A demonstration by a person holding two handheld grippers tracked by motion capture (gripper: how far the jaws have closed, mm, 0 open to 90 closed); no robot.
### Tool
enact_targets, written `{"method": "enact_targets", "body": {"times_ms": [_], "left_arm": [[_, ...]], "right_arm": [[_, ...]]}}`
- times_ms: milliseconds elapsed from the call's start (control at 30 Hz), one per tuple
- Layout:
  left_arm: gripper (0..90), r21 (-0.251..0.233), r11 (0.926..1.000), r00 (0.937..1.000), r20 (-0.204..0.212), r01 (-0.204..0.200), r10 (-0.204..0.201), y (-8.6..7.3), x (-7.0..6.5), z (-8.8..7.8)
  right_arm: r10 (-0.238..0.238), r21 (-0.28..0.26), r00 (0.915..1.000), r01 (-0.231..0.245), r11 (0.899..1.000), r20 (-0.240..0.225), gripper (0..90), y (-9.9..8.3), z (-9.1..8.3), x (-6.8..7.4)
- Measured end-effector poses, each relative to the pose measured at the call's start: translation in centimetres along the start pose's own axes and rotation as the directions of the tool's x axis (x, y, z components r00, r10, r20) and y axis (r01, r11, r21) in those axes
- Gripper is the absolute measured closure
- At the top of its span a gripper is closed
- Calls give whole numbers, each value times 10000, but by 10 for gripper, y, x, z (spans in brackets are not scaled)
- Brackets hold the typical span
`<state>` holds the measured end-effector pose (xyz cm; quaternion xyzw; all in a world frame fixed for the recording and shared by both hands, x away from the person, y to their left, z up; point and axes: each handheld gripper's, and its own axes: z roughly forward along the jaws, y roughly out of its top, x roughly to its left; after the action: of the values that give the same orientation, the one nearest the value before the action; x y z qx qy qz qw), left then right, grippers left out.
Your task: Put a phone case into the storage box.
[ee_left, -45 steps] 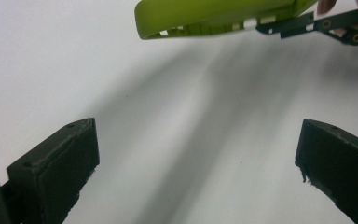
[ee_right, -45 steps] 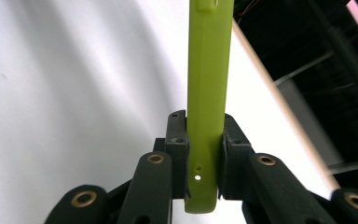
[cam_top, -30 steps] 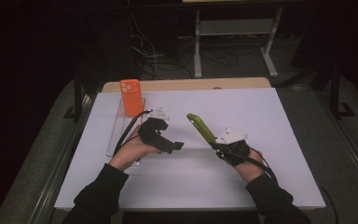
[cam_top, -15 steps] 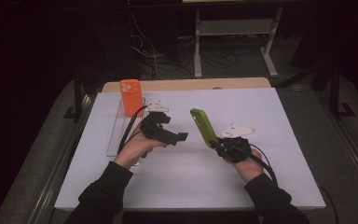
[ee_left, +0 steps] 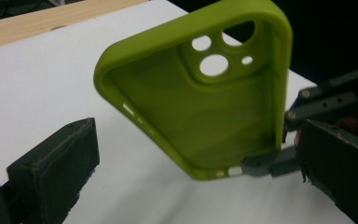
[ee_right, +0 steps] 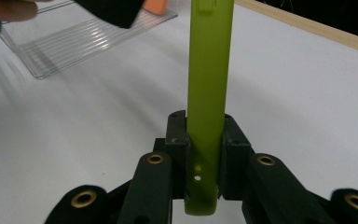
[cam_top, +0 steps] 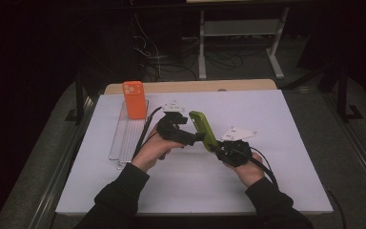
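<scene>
While the white table carries the clear ribbed rack with an orange case standing in it, the right gripper is clenched on the bottom edge of the green phone case, held in the air above the table. The left gripper is released, its jaws standing wide on both sides of the case. It should close on one long side wall, squarely, before the right one lets go.

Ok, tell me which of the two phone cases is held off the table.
The green silicone phone case, clamped at its bottom end by the right gripper. The orange phone case stands upright in the clear ribbed rack.
</scene>
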<state>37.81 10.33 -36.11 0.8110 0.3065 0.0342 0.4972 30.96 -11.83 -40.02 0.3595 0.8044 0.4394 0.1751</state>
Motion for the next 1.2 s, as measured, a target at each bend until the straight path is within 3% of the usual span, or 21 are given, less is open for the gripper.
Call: {"method": "enact_targets", "body": {"times_ms": [100,167,333,700,900,1133,1200], "left_arm": [[0,-245,9995,9997,191,175,-170,2,-3,4],[0,-188,9997,9998,108,138,-136,3,-4,7],[0,-342,9978,9984,132,560,-556,5,-5,15],[4,-535,9930,9944,214,1049,-1039,10,-6,18],[100,-699,9919,9944,12,1058,-1059,11,-7,17],[143,-720,9938,9963,8,853,-854,13,-8,14],[152,-743,9947,9975,-42,707,-712,15,-9,13]], "right_arm": [[186,-75,9997,-187,9998,-186,757,1,0,1],[212,-89,9996,-214,9997,-207,756,1,0,2],[232,-133,9994,-235,9996,-239,756,2,0,4],[164,25,9998,-164,9999,-105,756,0,3,5],[150,128,9999,-149,9998,-49,756,-1,3,7],[120,87,9999,-120,9999,-48,750,0,4,6],[30,139,9999,-28,9999,-167,657,0,4,5]]}}
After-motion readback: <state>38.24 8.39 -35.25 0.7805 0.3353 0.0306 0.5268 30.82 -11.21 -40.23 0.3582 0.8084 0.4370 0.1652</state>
